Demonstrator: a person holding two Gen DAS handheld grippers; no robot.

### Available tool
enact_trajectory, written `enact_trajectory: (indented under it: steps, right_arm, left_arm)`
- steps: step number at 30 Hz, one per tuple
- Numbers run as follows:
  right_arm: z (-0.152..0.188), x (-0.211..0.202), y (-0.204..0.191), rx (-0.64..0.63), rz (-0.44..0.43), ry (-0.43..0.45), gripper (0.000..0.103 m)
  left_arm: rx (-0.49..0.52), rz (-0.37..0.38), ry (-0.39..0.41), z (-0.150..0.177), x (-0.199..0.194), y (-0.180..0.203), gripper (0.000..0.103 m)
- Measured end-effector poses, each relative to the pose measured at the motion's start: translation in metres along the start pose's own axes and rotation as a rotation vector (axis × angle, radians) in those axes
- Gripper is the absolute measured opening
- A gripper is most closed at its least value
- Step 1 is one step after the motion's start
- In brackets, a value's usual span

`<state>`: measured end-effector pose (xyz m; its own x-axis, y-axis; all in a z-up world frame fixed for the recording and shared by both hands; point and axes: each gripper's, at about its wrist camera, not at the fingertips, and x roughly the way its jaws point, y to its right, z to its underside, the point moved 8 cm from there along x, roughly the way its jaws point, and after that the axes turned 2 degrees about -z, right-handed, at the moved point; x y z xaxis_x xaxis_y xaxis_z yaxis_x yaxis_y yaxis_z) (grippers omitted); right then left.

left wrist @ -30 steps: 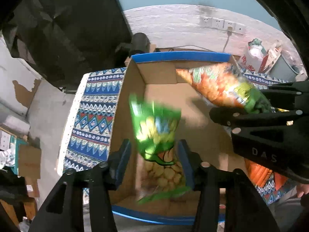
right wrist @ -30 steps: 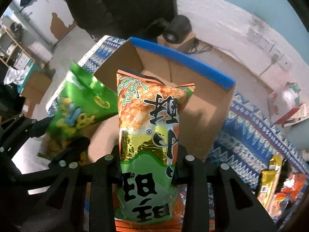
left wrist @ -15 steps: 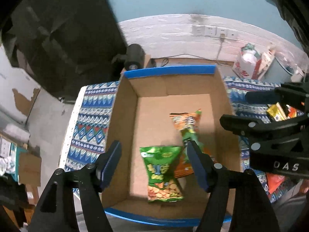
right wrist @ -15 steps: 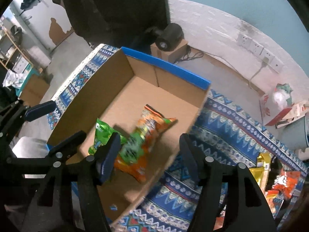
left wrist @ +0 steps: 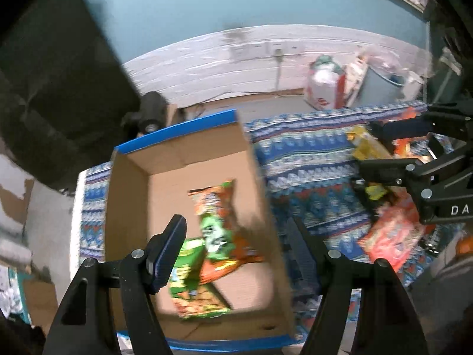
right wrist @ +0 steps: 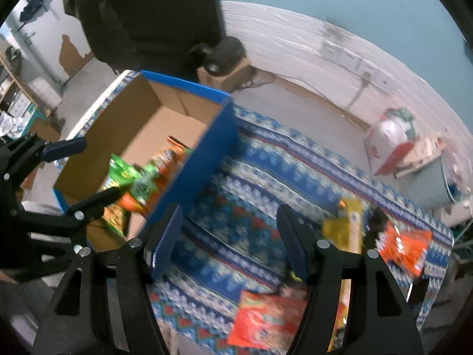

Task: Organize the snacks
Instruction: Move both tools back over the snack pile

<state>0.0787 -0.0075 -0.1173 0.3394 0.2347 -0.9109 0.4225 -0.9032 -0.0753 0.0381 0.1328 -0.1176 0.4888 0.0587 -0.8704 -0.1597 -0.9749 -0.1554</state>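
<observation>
with the green bag [left wrist: 192,278] and orange bag [left wrist: 220,230] lying in the cardboard box [left wrist: 127,207], both jaws (spread wide, holding nothing) are best carried to the red packet [right wrist: 266,322] on the patterned tabletop [right wrist: 236,201] and lowered squarely before being closed.

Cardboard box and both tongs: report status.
Left tongs and right tongs open, empty. Green snack bag and orange snack bag lie inside blue-rimmed cardboard box. Nothing blocking.
</observation>
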Motion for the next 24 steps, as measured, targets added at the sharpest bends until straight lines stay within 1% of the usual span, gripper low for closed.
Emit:
enact_trajectory:
  steps: [4,8,11,18,22,24]
  right_arm:
    - [0.025,-0.011,0.031,0.029,0.031,-0.014,0.071]
    - [0.052,-0.022,0.061,0.066,0.061,-0.028,0.072]
    - [0.073,-0.029,0.084,0.117,0.077,-0.04,0.072]
    - [0.118,-0.039,0.121,0.209,0.092,-0.065,0.073]
    - [0.143,-0.042,0.137,0.239,0.095,-0.078,0.079]
    - [0.155,-0.042,0.145,0.25,0.101,-0.085,0.081]
  left_arm:
    - [0.051,0.04,0.003,-0.003,-0.001,0.031,0.072]
    - [0.122,0.073,0.005,-0.003,-0.002,0.065,0.072]
    - [0.18,0.113,-0.006,-0.001,-0.001,0.095,0.075]
    - [0.288,0.192,-0.041,0.013,0.004,0.15,0.075]
    - [0.345,0.219,-0.056,0.018,0.01,0.177,0.075]
    - [0.373,0.237,-0.059,0.02,0.012,0.19,0.075]
